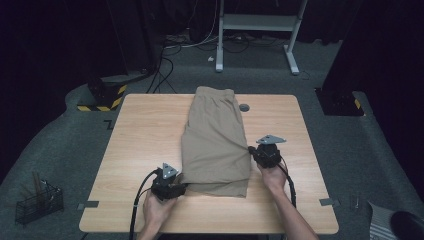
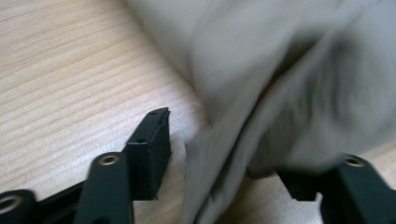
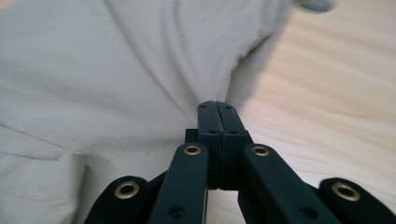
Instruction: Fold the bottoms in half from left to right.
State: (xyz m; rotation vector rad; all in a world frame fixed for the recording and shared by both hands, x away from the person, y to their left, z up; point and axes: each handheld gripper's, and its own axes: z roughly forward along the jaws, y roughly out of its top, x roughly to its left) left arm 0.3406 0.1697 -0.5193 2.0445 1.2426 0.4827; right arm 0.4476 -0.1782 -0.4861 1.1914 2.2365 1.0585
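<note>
Tan shorts folded mid-counter, left claw open astride their near corner, right claw closed, tips at their right edge, pinch unclear

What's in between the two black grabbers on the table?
The folded tan shorts lie between the left gripper and the right gripper; the high view shows this, with each gripper at one edge of the cloth.

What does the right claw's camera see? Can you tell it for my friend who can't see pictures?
The right claw, two black jaws shut tight together, points at the edge of beige cloth shorts lying on a light wooden table. The cloth covers the left and middle of the view, bare wood the right. Whether cloth is pinched between the tips cannot be told.
</note>
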